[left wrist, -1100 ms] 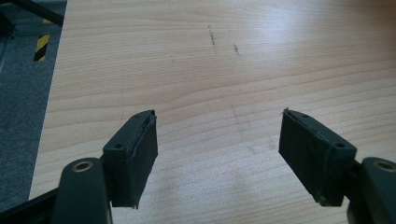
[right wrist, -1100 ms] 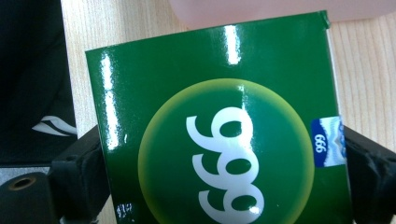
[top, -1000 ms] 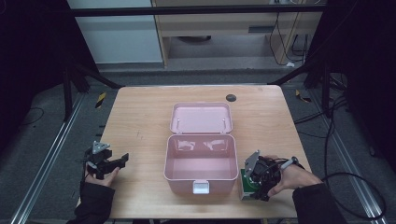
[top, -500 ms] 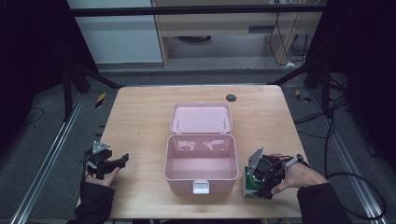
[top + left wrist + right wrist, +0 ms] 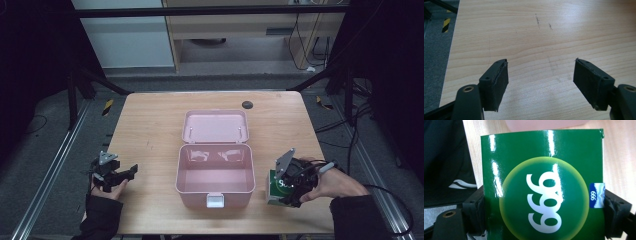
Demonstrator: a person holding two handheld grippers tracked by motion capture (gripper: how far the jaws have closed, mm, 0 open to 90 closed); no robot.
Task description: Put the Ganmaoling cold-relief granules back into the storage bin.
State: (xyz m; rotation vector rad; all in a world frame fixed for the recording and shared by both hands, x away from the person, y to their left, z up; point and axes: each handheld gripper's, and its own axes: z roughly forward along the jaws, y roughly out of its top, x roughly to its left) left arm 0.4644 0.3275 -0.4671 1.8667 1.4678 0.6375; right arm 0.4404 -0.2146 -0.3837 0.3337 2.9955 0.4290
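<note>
An open pink box (image 5: 214, 174) with its lid (image 5: 215, 126) laid back stands mid-table; its inside looks bare. My right gripper (image 5: 286, 190) is just right of the box's front corner, shut on a glossy green carton (image 5: 276, 187) printed with "999" in white (image 5: 543, 185). The carton stands between the two jaws in the right gripper view, with the pink box's wall (image 5: 544, 124) just beyond it. My left gripper (image 5: 122, 173) rests near the table's left front edge, open, with bare wood (image 5: 541, 50) between its pads (image 5: 499, 82).
A small dark round disc (image 5: 247, 104) lies near the table's far edge. Metal rails (image 5: 50, 165) run along the floor on both sides. A yellow-black striped piece (image 5: 108, 106) lies off the left edge. A person's shoe (image 5: 461, 183) is visible below the table.
My right gripper has shifted slightly toward the table's front with the green carton held in it. The left gripper has stayed put.
</note>
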